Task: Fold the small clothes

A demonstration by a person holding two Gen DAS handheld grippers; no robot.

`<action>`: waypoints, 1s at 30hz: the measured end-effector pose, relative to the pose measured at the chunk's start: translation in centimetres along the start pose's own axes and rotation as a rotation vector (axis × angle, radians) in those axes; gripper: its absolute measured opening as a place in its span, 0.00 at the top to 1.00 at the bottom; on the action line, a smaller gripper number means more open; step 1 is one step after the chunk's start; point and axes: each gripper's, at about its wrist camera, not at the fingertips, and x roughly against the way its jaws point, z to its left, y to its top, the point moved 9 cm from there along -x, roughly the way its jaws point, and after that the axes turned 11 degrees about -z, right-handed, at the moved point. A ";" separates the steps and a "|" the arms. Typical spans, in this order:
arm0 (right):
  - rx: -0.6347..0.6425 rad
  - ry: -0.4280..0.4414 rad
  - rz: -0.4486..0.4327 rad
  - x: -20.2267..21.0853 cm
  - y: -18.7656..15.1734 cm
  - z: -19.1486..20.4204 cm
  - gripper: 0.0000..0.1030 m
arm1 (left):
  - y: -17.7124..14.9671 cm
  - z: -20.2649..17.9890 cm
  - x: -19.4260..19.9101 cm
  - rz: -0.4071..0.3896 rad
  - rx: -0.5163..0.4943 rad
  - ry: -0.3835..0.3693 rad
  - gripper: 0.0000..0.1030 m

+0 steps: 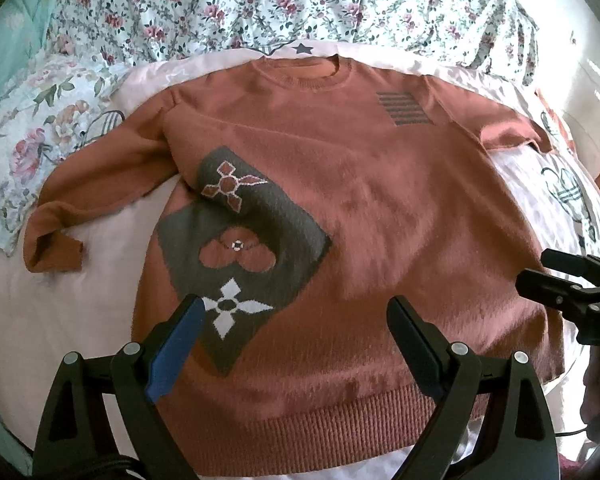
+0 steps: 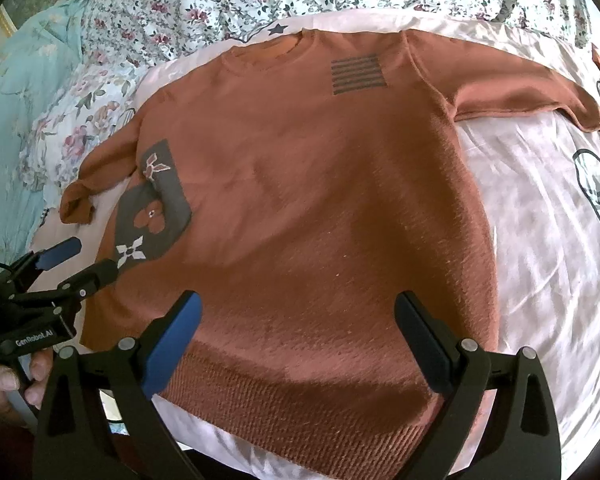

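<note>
One rust-brown sweater (image 1: 340,208) lies spread flat, front up, on a pale pink sheet (image 1: 72,312) covering the bed, its neck toward the flowered quilt (image 1: 260,0) and its ribbed hem nearest the cameras. Both sleeves (two, one to each side) stretch outward. A grey diamond patch (image 1: 240,248) holds three flower shapes; a block of dark stripes (image 1: 404,109) sits on the chest. The left tongs (image 1: 296,328) hover over the hem, spread apart and holding nothing. The right tongs (image 2: 298,324) do likewise beside them.
</note>
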 end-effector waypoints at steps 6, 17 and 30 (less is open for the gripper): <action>-0.144 -0.007 -0.013 0.1 1.7 -4.8 0.06 | 1.3 0.7 -1.8 0.027 0.069 -0.028 0.08; -0.440 -0.190 -0.144 0.6 8.4 -25.4 0.09 | 5.6 -0.3 -7.0 0.083 0.044 -0.012 0.08; -0.905 -0.396 -0.288 -2.6 13.6 -49.9 0.50 | 7.7 -4.2 -12.3 0.171 0.076 -0.050 0.08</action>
